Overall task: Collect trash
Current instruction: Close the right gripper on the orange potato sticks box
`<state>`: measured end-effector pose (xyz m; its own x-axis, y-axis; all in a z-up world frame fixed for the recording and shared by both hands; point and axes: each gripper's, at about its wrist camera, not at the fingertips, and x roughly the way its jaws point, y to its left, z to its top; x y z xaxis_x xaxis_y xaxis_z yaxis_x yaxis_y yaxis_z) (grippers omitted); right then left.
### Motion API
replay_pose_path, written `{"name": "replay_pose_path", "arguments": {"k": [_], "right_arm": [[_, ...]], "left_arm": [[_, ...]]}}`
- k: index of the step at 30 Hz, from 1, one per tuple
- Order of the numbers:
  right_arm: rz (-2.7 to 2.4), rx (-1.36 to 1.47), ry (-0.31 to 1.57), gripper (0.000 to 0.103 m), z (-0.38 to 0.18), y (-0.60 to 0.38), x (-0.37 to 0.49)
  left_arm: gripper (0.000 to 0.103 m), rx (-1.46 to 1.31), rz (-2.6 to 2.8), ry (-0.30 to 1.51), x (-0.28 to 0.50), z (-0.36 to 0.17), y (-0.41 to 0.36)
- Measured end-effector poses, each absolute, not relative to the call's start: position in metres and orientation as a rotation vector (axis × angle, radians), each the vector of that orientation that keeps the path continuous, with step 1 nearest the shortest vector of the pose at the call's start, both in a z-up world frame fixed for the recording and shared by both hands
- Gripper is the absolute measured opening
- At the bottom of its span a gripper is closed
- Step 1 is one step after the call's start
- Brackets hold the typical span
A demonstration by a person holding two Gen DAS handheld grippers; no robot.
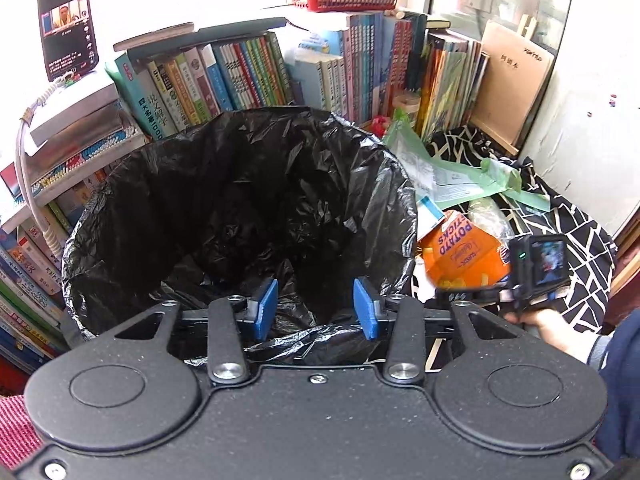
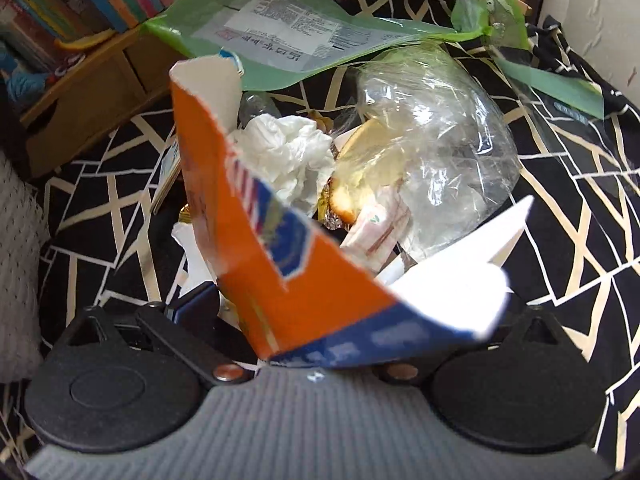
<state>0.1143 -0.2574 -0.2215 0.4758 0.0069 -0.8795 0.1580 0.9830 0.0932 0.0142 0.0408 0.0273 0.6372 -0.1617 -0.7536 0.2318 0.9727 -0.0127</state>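
Orange carton (image 2: 280, 280) in right claw (image 2: 304, 320)

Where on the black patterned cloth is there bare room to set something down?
Bare black patterned cloth lies right of the clear plastic bag, and left of the orange cardboard box toward the wooden drawer unit. The middle is crowded around the crumpled white tissue.

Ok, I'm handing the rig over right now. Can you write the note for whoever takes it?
Left gripper: jaws narrow, astride the liner at the near rim of the bin; a real pinch can't be confirmed.
Right gripper: shut on the orange box, beside the bin and over the pile, not yet over the opening.
Pile on the black patterned cloth: tissue, clear bag, green bag.
Done: one item picked up; no trash shows in the bin.
Left: drop the box in, then the rest of the pile.
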Motion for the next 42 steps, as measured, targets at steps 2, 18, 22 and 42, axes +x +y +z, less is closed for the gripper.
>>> {"name": "replay_pose_path", "arguments": {"k": [2,18,22,42], "right_arm": [[-0.092,0.083,1.082,0.103,-0.225,-0.247,0.114],[-0.107,0.074,1.080,0.103,-0.226,-0.243,0.109],[-0.121,0.104,1.068,0.102,-0.217,-0.245,0.113],[-0.139,0.159,0.813,0.066,-0.150,-0.232,0.099]], "left_arm": [[0.041,0.098,-0.227,0.846,0.011,0.029,0.040],[0.057,0.155,-0.249,0.767,-0.003,0.038,0.036],[0.069,0.136,-0.304,0.741,-0.006,0.042,0.034],[0.035,0.182,-0.291,0.832,-0.002,0.008,0.020]]}}
